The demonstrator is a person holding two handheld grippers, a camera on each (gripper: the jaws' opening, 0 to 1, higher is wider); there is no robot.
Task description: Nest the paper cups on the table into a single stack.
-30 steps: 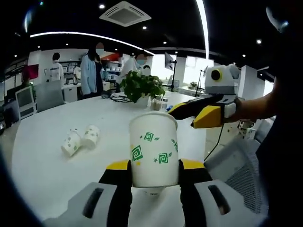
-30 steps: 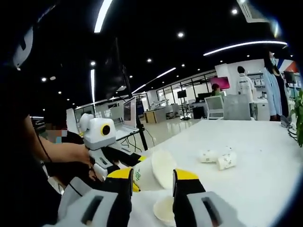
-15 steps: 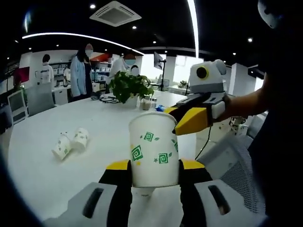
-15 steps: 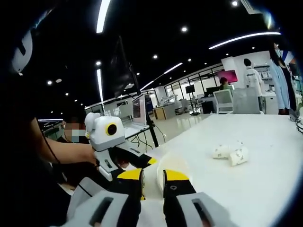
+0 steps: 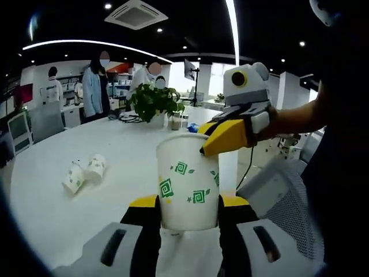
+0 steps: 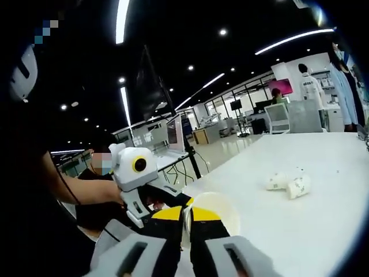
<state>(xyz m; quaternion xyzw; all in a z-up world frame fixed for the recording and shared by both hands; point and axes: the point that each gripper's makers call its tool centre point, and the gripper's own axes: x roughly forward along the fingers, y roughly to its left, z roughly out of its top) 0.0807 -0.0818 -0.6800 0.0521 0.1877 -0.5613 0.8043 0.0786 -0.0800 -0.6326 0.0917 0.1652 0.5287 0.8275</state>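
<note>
A white paper cup [image 5: 185, 182] with green swirls and stars stands upright between my left gripper's [image 5: 187, 203] yellow-tipped jaws, which are shut on its lower wall. My right gripper [image 5: 206, 150] comes in from the right, its yellow jaws at the cup's rim. In the right gripper view the same cup [image 6: 222, 209] shows its open mouth. There my right gripper [image 6: 186, 213] has its jaws pinched together on the near rim, with the left gripper [image 6: 172, 199] just behind. Two more patterned cups [image 5: 83, 173] lie on their sides, touching, farther out on the white table [image 5: 115, 144]; the right gripper view has them [image 6: 289, 183] at the right.
A potted plant [image 5: 153, 103] and small items stand at the table's far edge. People [image 5: 92, 86] stand by desks behind it. A grey mesh chair [image 5: 288, 199] is close on the right. A person's arm [image 5: 300, 118] holds the right gripper.
My right gripper has come down to the held cup's rim and its jaws have closed from wide apart to pinched. The left gripper keeps its hold on the cup.
</note>
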